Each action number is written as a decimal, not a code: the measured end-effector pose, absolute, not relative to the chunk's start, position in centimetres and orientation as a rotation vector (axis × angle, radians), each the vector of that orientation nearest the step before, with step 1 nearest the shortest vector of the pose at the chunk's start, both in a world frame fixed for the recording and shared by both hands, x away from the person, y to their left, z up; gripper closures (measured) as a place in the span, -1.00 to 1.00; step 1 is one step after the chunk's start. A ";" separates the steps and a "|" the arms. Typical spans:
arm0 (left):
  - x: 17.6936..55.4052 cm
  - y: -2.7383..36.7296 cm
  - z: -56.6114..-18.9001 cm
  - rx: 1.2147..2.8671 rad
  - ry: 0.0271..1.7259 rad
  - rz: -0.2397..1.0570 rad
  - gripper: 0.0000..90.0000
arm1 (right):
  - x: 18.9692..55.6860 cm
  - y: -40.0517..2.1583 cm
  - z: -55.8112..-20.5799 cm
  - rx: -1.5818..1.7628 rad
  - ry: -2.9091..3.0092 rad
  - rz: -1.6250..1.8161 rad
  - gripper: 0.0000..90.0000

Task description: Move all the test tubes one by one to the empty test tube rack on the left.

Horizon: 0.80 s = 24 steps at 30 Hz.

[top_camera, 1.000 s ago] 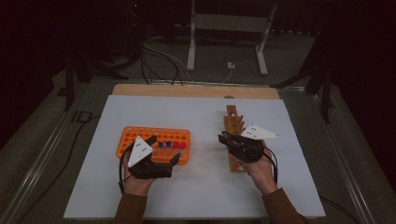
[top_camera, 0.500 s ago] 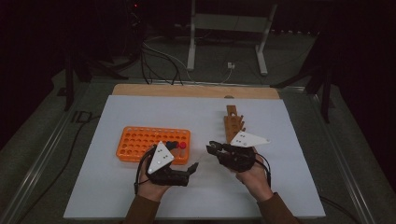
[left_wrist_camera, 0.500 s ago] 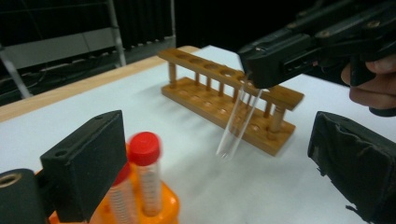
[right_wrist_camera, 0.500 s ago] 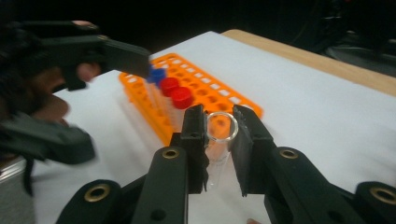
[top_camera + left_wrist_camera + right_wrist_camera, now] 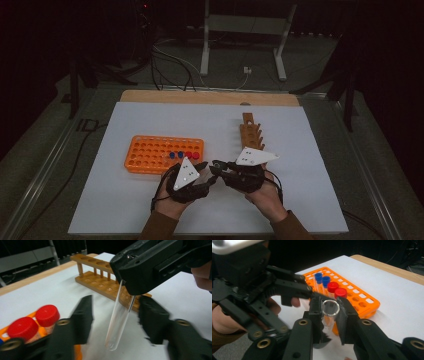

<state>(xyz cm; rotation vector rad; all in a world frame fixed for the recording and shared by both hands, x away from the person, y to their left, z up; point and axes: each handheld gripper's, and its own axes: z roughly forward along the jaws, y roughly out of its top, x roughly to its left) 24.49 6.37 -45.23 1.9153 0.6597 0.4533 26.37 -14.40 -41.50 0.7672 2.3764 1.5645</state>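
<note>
- High view: both my grippers meet low on the white bench, just in front of the orange rack, at its right end.
- My right gripper is clamped on the rim end of a clear glass test tube.
- Tube hangs tilted off the bench, just in front of the orange rack.
- My left gripper sits around the tube's lower half, jaws partway in and just been closing. Gap on both sides, pads not on the glass.
- Red caps and blue caps stand in the orange rack's right end.
- Wooden rack stands to the right of the orange rack, well apart from it.
</note>
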 end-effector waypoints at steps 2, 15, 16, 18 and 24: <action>24.5 6.4 -45.3 1.912 0.655 0.437 0.34 | 26.3 -14.3 -41.5 0.760 2.380 1.565 0.69; 24.6 6.7 -45.4 1.917 0.626 0.369 0.65 | 26.4 -14.2 -41.7 0.763 2.391 1.563 0.69; 24.6 6.6 -45.4 1.917 0.624 0.366 0.66 | 26.4 -14.2 -41.7 0.764 2.391 1.566 0.68; 24.6 6.7 -45.4 1.918 0.629 0.367 0.68 | 26.5 -14.3 -41.7 0.769 2.384 1.571 0.55; 24.8 7.7 -45.3 1.902 0.654 0.376 0.69 | 26.9 -15.2 -41.5 0.797 2.338 1.622 0.02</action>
